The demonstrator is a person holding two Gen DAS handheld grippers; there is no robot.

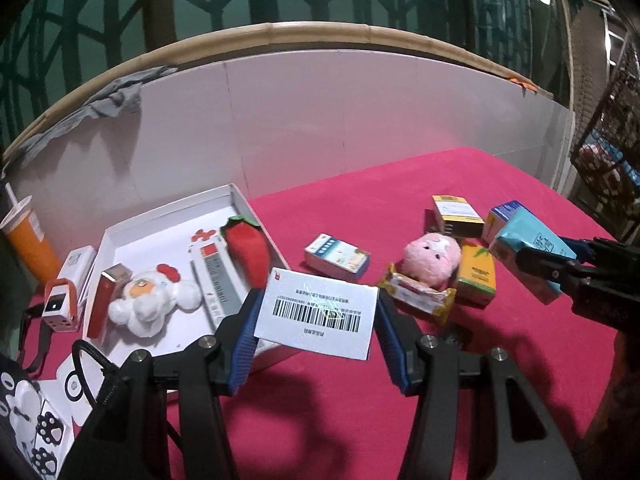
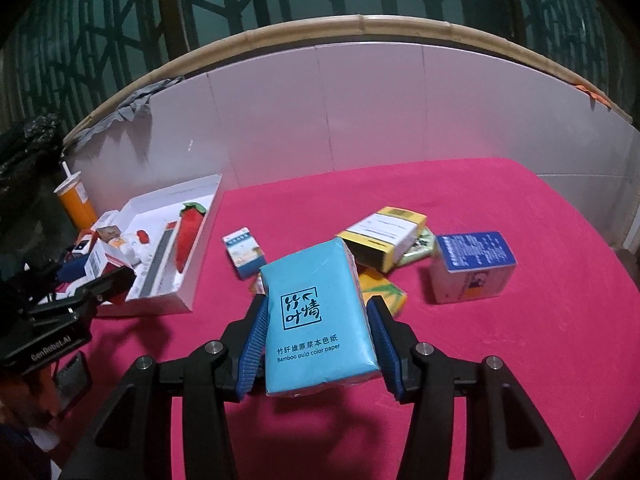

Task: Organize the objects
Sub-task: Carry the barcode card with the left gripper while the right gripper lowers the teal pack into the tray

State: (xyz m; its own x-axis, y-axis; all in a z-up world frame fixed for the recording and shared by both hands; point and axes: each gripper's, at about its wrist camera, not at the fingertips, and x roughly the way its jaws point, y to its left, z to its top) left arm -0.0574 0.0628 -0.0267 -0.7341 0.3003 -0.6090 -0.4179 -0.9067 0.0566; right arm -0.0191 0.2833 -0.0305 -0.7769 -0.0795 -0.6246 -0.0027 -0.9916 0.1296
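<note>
My left gripper (image 1: 316,320) is shut on a white box with a barcode (image 1: 318,312), held above the red tablecloth at the near corner of the open white tray (image 1: 168,216). That tray holds a strawberry plush (image 1: 246,248), a white plush (image 1: 150,300), a long grey-and-white box and a small red box. My right gripper (image 2: 318,332) is shut on a blue tissue pack (image 2: 316,316), lifted over the cloth; the same pack (image 1: 528,244) shows at the right of the left wrist view. Behind it lie loose boxes and a pink plush (image 1: 432,258).
A white panel wall (image 2: 360,108) backs the table. An orange cup with a straw (image 1: 28,240) stands left of the tray. A small blue-and-white box (image 2: 244,254), a yellow-and-white box (image 2: 384,236) and a blue-topped box (image 2: 474,266) sit on the cloth. Black items crowd the near left.
</note>
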